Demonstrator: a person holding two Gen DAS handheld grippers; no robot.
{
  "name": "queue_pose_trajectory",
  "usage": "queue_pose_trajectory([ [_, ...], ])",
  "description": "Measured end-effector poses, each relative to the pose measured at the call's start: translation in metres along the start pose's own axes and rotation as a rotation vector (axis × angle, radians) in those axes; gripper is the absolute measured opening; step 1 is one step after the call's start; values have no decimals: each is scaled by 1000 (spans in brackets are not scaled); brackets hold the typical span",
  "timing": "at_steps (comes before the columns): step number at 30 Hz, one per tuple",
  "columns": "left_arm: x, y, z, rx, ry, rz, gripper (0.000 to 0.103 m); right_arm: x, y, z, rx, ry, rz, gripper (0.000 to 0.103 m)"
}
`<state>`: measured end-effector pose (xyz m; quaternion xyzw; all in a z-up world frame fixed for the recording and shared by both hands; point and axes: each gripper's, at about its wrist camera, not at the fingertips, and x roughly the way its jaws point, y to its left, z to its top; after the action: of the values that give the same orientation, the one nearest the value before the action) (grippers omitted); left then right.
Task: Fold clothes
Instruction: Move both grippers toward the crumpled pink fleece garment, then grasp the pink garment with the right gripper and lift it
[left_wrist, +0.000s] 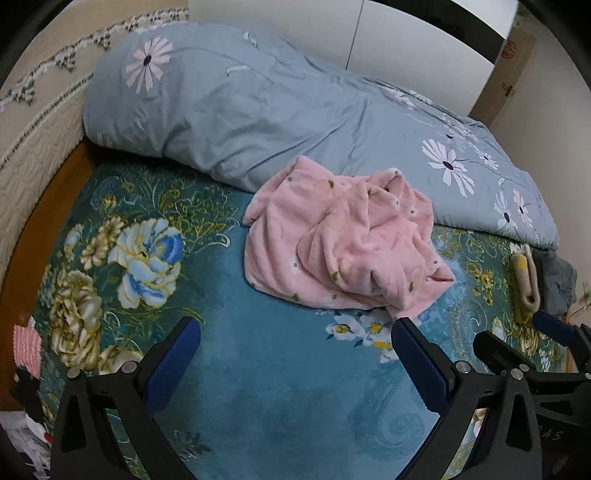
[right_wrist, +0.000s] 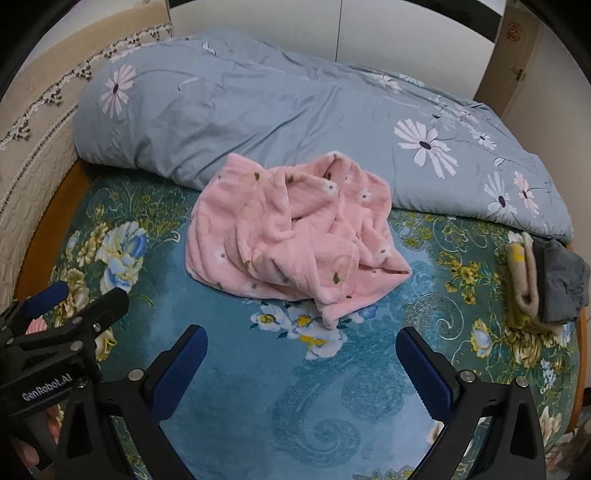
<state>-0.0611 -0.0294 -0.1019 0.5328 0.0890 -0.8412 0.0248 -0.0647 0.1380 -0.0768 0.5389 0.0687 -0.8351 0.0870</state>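
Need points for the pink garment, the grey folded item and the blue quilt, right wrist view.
pink garment (right_wrist: 280, 236), right wrist view, middle of the crumpled heap.
grey folded item (right_wrist: 563, 280), right wrist view, its top face, at the bed's right edge.
blue quilt (right_wrist: 258, 110), right wrist view, plain stretch behind the garment.

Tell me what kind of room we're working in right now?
Most likely a bedroom: the crumpled pink garment lies on a bed spread with a teal floral blanket, a rolled blue-grey duvet sits behind it, and white wardrobe doors stand beyond. Both grippers hover open.
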Motion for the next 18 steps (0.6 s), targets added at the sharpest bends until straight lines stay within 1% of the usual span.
queue_pose_trajectory([
  [4, 20, 1, 9, -9, 12, 7, 103, 21, -10, 8, 12, 34, 5, 103],
  [6, 35, -1, 17, -22, 26, -21, 103, 32, -16, 13, 23, 50, 12, 103],
  [8, 53, 3, 26, -36, 49, -27, 103, 42, -22, 17, 34, 65, 19, 103],
  [11, 86, 13, 47, -102, 77, -55, 103, 58, -32, 24, 50, 88, 28, 103],
  [13, 108, 20, 65, -140, 77, -51, 103, 70, -43, 25, 57, 99, 16, 103],
  [15, 131, 30, 80, -185, 93, -45, 103, 81, -55, 25, 71, 112, 6, 103],
  [17, 154, 38, 92, -224, 126, -42, 102, 94, -70, 20, 109, 141, -4, 103],
  [18, 164, 36, 97, -245, 134, -68, 102, 99, -76, 17, 123, 156, -7, 103],
])
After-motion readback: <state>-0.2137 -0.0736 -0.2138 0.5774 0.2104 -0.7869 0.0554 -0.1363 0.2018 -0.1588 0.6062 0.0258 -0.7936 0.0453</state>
